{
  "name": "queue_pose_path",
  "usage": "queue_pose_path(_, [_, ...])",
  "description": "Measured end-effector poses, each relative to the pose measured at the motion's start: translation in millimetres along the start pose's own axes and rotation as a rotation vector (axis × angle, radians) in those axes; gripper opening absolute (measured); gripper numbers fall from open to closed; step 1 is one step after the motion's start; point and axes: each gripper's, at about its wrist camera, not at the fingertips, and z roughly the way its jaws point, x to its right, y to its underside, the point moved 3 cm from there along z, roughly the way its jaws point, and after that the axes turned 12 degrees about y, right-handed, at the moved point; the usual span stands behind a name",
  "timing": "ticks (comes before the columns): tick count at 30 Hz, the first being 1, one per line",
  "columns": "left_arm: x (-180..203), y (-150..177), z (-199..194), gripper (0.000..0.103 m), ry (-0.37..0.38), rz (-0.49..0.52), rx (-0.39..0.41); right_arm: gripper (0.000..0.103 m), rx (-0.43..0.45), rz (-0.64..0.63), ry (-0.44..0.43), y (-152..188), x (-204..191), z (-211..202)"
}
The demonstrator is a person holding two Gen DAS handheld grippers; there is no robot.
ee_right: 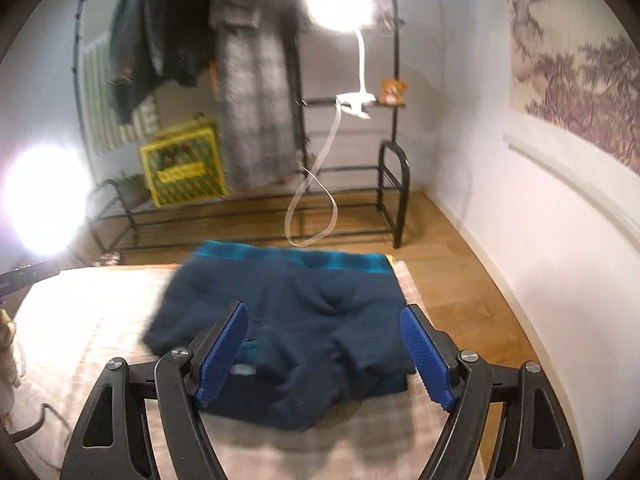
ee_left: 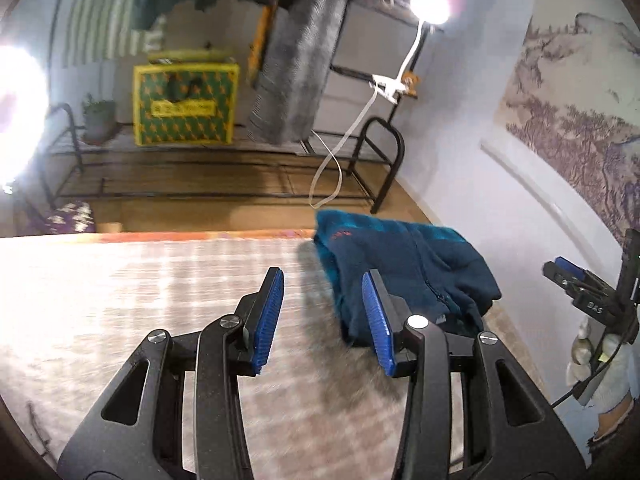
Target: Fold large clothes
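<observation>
A dark blue fleece garment point(ee_left: 400, 256) with a teal band lies folded into a thick bundle at the far right corner of the pale cloth-covered surface point(ee_left: 120, 300). My left gripper point(ee_left: 323, 280) hovers above the surface just left of the bundle, open, with nothing between its blue pads. In the right wrist view the garment point(ee_right: 288, 292) fills the middle, and my right gripper point(ee_right: 323, 312) hangs over its near edge, open wide and clear of the fabric. The right gripper point(ee_left: 576, 280) also shows at the right edge, held by a gloved hand point(ee_left: 608, 356).
Beyond the surface's far edge is wooden floor point(ee_right: 448, 280), then a black clothes rack point(ee_right: 394, 196) with hanging garments point(ee_right: 256, 100). A yellow-green box point(ee_left: 184, 104) and a potted plant point(ee_left: 98, 118) sit on its low shelf. A clip lamp point(ee_right: 340, 0) glares. A wall point(ee_right: 520, 240) runs close on the right.
</observation>
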Motion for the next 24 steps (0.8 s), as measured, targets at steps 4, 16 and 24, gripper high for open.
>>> queue_pose_path(4, [-4.4,-2.1,-77.9,0.042,-0.027,0.018,0.054,0.081,0.048,0.003,-0.035,-1.5,-10.4,-62.8])
queue_pose_path(16, [8.8,27.6,-311.4,0.042,-0.067,0.099,0.158,0.081,0.172,-0.014,-0.144,5.3,-47.8,-239.6])
queue_pose_path(24, [23.6,73.5,-430.8,0.042,-0.078,0.132,0.187,0.082,0.205,-0.017,-0.207,37.4,-57.8,-325.0])
